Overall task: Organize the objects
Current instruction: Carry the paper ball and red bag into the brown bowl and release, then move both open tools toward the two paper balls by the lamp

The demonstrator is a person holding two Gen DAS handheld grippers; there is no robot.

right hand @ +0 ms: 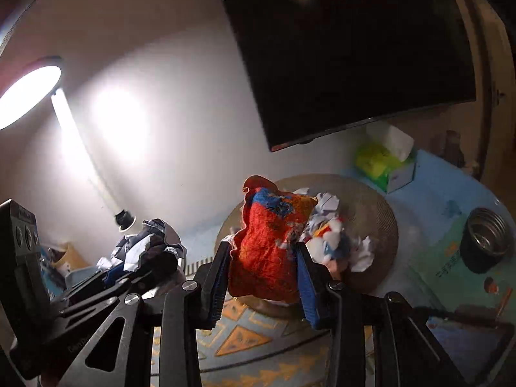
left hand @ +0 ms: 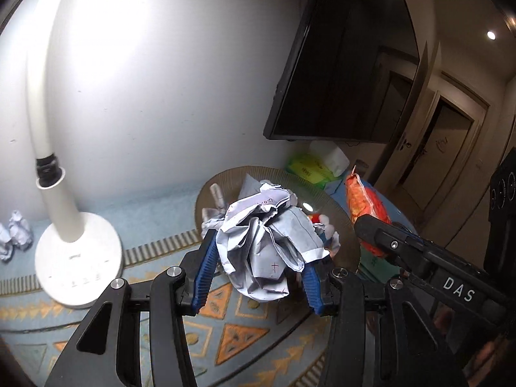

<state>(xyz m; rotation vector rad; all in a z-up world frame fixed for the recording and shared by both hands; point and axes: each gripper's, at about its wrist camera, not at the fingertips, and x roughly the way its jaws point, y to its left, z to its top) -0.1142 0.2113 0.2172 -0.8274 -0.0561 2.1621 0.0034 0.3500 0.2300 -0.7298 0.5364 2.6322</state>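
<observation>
Left gripper [left hand: 258, 258]: its blue ribbed fingers are clamping a ball of crumpled paper [left hand: 262, 242], holding it in the air above the woven tray [left hand: 350, 225].
Right gripper [right hand: 262, 259]: its jaws are pressing into both sides of a red and orange snack bag [right hand: 266, 248], which is hanging over the tray's near edge.
Where the rest is lying: more paper wads and wrappers are sitting in the tray; two stray paper balls [left hand: 16, 235] are resting on the cloth near the lamp base [left hand: 79, 251].
Risk, paper: the wad is springing loosely outward, so a loose fold could be slipping free of the pads and dropping onto the patterned cloth [left hand: 225, 332].
Risk, bag: the foil is looking slick and puffy; a harder squeeze could be bursting it or letting it slide out.
Risk, collision: both grippers are working just beside each other, so they could be knocking together.
Textures: paper is creased, matte, lined with ink marks; the bag is glossy with a crimped top edge; the tray is round and ribbed.
Unclear: a dark metal cup [right hand: 487, 245] is standing to the right, possibly a flask lid, though blur is hiding detail.
</observation>
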